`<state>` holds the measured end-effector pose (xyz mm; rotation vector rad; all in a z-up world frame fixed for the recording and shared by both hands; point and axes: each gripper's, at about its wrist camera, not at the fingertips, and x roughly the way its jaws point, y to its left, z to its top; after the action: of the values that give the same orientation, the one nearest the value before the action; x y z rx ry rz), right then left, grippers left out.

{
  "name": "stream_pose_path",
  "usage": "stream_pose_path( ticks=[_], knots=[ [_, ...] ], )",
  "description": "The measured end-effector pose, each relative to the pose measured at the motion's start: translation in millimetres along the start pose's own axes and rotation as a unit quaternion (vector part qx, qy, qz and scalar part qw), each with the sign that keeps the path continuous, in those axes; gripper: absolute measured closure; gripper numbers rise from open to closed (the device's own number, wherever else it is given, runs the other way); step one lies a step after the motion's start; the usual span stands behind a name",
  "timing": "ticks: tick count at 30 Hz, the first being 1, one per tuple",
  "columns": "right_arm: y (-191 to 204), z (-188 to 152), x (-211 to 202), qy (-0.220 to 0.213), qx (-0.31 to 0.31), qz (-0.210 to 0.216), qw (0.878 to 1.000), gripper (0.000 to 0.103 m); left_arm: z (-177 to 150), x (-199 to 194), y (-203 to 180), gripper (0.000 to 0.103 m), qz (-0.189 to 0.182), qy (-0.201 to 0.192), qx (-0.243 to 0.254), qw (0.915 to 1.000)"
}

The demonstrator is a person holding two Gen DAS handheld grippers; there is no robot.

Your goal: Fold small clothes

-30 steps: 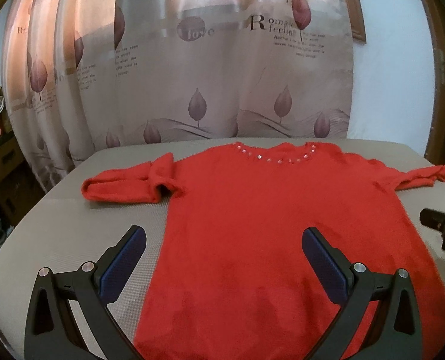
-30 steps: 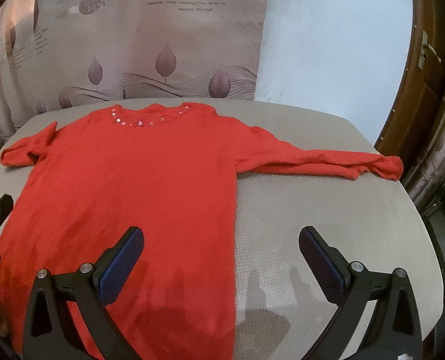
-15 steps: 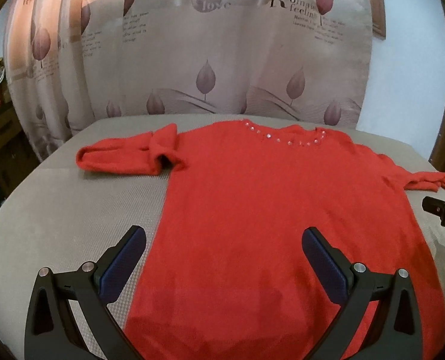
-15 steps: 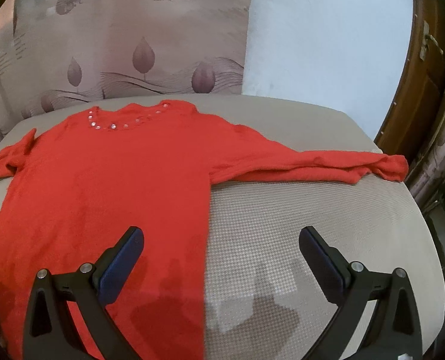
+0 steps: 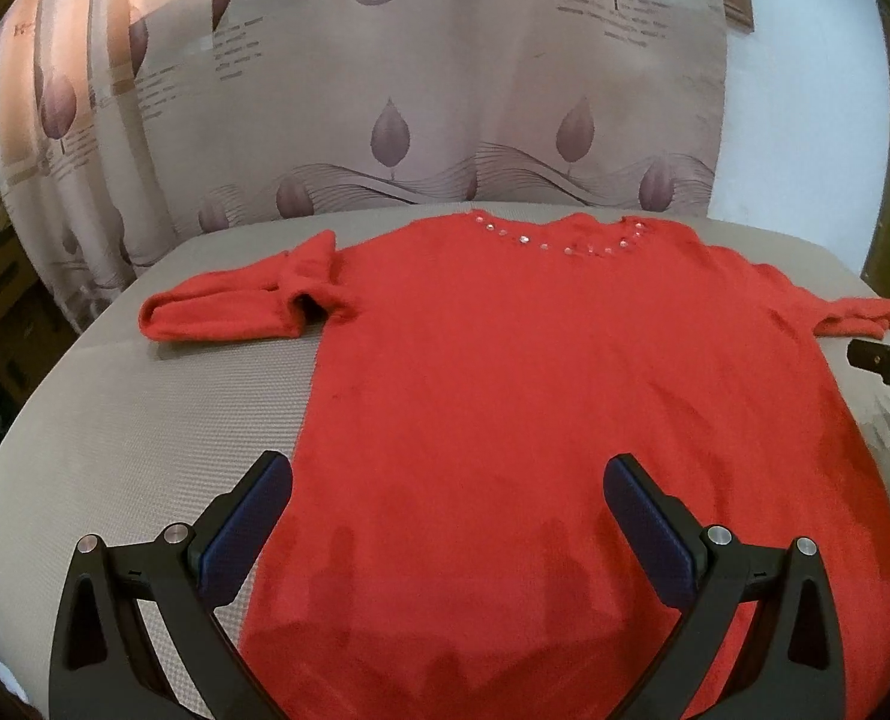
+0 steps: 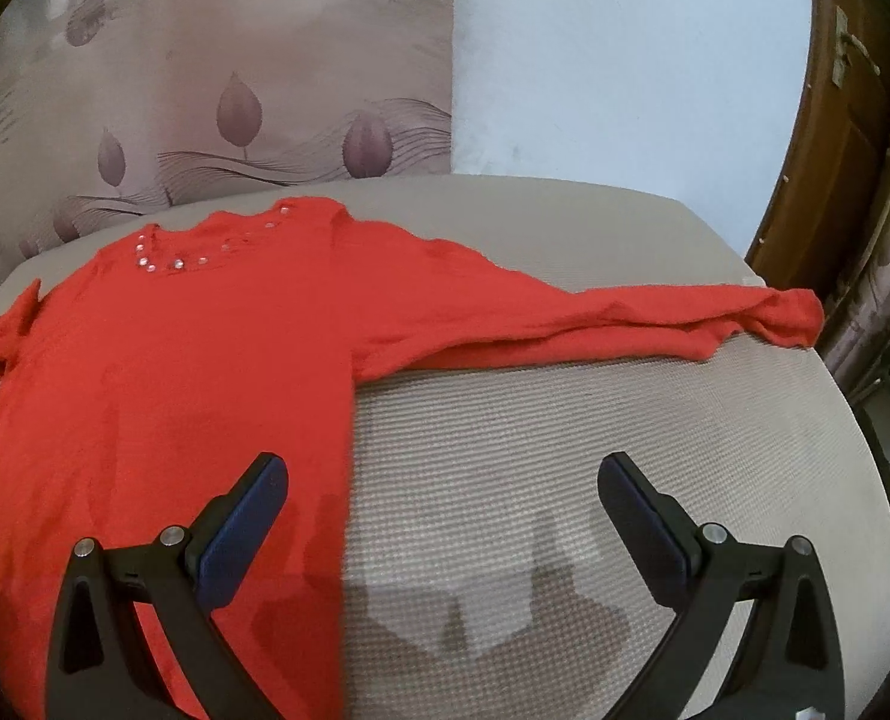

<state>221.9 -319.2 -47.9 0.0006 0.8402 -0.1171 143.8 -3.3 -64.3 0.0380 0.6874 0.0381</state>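
Beige textured table [image 5: 145, 420]: red sweater [image 5: 565, 390] lies flat, neckline toward 12 o'clock, one sleeve folded short at 9 o'clock, the other stretched out toward 3 o'clock. Left gripper [image 5: 448, 516] hovers over the sweater's lower body, jaws wide, empty. Right gripper [image 6: 445, 516] hovers over the sweater's side edge and bare table, jaws wide, empty.

A red sweater [image 5: 565, 396] lies flat and face up on the worktop [image 5: 145, 420], its studded neckline [image 5: 565, 240] at the far side. One sleeve [image 6: 625, 318] stretches out straight; the other sleeve [image 5: 229, 306] lies folded back on itself.
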Motion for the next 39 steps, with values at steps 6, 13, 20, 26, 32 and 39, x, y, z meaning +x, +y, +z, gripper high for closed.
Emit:
stream_pose_path(
  ticks=[6,13,20,26,32,39],
  knots=[
    [-33,10,9,-0.002,0.023,0.018,1.0,0.001,0,1,-2,0.0,-0.004,0.002,0.007,1.0],
    [-160,34,38,0.007,0.172,0.076,0.982,0.011,1,5,1,0.0,-0.013,0.014,-0.002,0.9998],
    [-310,42,75,0.021,0.344,0.053,0.937,0.029,0,10,0,0.0,-0.017,0.026,-0.007,0.9995],
    [-371,45,96,0.021,0.384,0.05,0.922,0.029,-1,13,-1,0.0,-0.018,0.038,-0.005,0.9991],
    [-374,53,109,0.024,0.372,0.061,0.926,0.028,0,18,-3,0.0,-0.016,0.05,0.0,0.9986],
    [-364,59,122,0.038,0.346,0.067,0.935,0.092,0,23,-5,0.0,-0.011,0.061,0.003,0.998]
  ],
)
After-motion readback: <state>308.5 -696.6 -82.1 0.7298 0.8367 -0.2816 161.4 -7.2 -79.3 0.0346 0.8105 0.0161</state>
